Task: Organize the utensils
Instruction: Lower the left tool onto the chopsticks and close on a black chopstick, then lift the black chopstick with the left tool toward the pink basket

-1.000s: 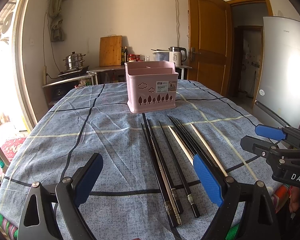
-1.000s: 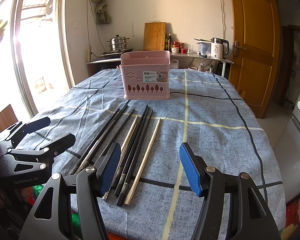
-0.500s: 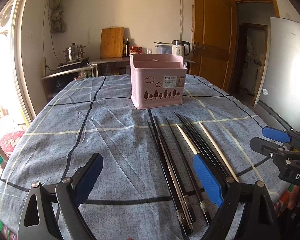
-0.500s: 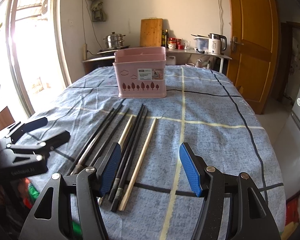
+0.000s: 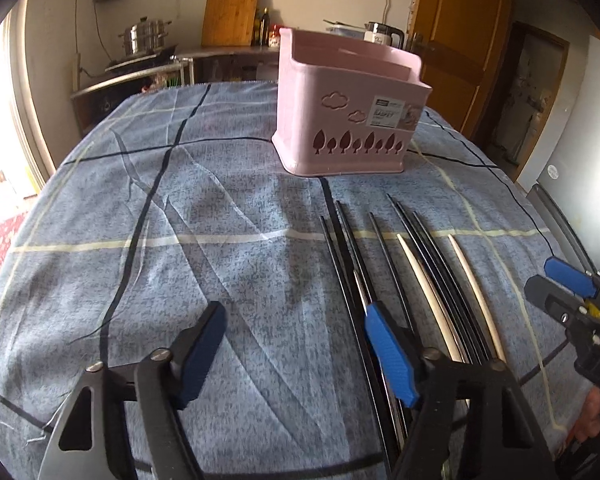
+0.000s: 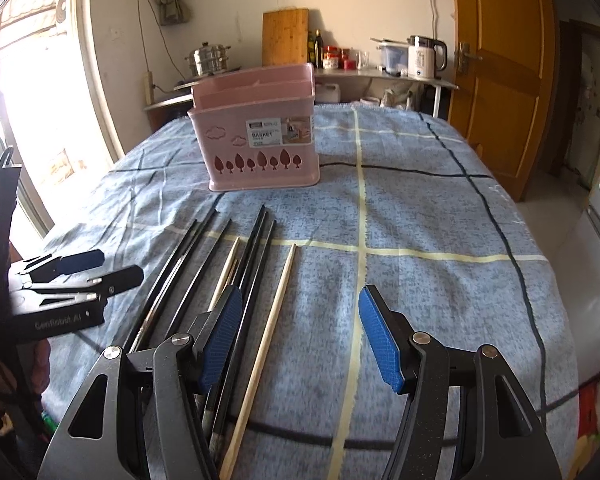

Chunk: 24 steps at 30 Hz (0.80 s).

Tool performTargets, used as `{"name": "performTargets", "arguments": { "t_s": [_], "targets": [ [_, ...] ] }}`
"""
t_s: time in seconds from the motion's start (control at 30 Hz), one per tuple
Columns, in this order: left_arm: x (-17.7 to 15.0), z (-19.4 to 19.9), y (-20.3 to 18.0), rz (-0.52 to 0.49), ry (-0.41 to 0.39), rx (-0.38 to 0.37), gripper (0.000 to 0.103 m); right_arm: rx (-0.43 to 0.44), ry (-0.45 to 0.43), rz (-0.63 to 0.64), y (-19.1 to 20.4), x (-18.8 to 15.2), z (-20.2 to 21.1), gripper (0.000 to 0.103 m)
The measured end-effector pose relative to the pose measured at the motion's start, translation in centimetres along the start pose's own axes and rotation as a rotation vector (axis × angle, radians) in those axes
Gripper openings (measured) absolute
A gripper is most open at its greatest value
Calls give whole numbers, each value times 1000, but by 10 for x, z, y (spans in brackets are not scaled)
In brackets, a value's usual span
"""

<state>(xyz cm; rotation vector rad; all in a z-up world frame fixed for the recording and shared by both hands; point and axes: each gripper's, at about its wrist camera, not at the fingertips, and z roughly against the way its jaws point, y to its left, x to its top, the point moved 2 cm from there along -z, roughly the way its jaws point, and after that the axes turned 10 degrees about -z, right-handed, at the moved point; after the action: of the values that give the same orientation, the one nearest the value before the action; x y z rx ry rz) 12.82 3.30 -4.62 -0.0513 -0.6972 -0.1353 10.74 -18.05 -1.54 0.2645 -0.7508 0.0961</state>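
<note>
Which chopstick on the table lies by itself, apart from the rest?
The pale wooden chopstick at the right-hand end of the row. It lies alone on the cloth, with a clear gap between it and the bunched black chopsticks and the other pale one.

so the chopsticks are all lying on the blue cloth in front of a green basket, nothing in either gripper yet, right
Not quite: the basket is pink, not green, as the right wrist view shows. The rest holds: the chopsticks lie on the blue cloth in front of it, and neither the left gripper nor the right gripper holds anything.
</note>
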Motion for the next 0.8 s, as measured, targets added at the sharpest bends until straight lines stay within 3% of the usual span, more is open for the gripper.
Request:
{"name": "performTargets", "arguments": {
  "t_s": [0.37, 0.43, 0.6, 0.8],
  "targets": [
    [30, -28, 8, 30, 35, -68, 51, -28, 116, -4, 6, 10, -44, 34],
    [33, -33, 7, 28, 47, -75, 43, -33, 131, -4, 6, 10, -50, 30],
    [39, -46, 2, 13, 73, -77, 32, -45, 157, -11, 5, 12, -61, 26],
    [45, -53, -2, -19, 84, -57, 29, -55, 171, -2, 8, 17, -69, 22]
  ]
}}
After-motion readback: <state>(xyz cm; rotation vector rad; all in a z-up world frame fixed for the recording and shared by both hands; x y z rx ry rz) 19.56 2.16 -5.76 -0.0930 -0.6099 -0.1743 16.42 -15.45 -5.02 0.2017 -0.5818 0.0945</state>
